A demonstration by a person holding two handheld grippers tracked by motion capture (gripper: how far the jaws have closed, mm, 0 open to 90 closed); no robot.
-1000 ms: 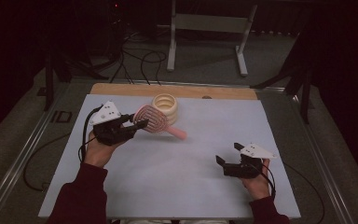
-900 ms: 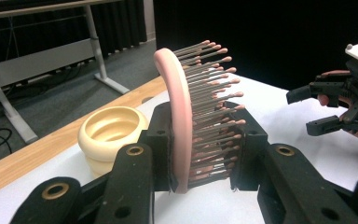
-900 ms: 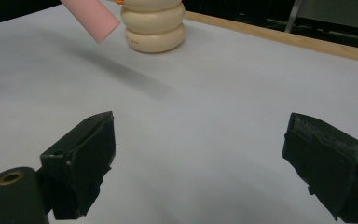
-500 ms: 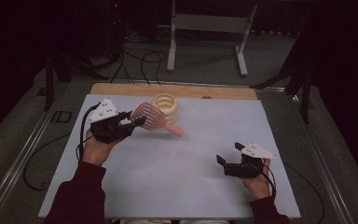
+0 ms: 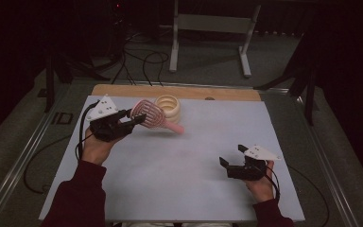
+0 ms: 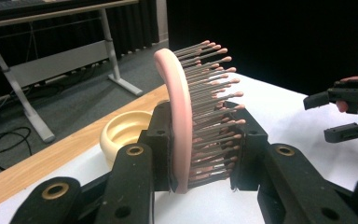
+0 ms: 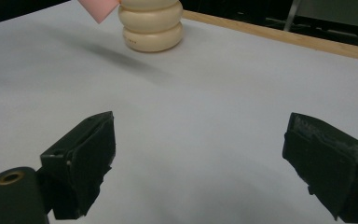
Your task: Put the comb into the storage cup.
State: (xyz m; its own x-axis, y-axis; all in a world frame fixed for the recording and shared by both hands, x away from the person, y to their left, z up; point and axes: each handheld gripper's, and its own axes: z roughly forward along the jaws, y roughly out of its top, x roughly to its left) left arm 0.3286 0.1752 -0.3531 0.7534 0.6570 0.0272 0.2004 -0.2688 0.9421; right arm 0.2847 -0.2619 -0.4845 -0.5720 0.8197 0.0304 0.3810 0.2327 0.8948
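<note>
Now left gripper (image 5: 133, 120) clamps pink hairbrush (image 5: 150, 115) at head, just beside cream bowl (image 5: 167, 108); light, stiff plastic, bristles springy; handle better hold; right gripper (image 5: 230, 161) open, well apart from bowl.

White-topped table with one bowl

The table (image 5: 170, 179) carried a cream ribbed bowl (image 5: 167, 106) at its twelve o'clock edge, beside a wooden strip (image 5: 227, 92).

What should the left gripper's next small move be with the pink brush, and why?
Probably carry it a little farther toward the cream ribbed holder and tip the handle down. The left gripper is shut on the pink brush by its head, held off the table, and its handle points just beside the holder's open top.
</note>
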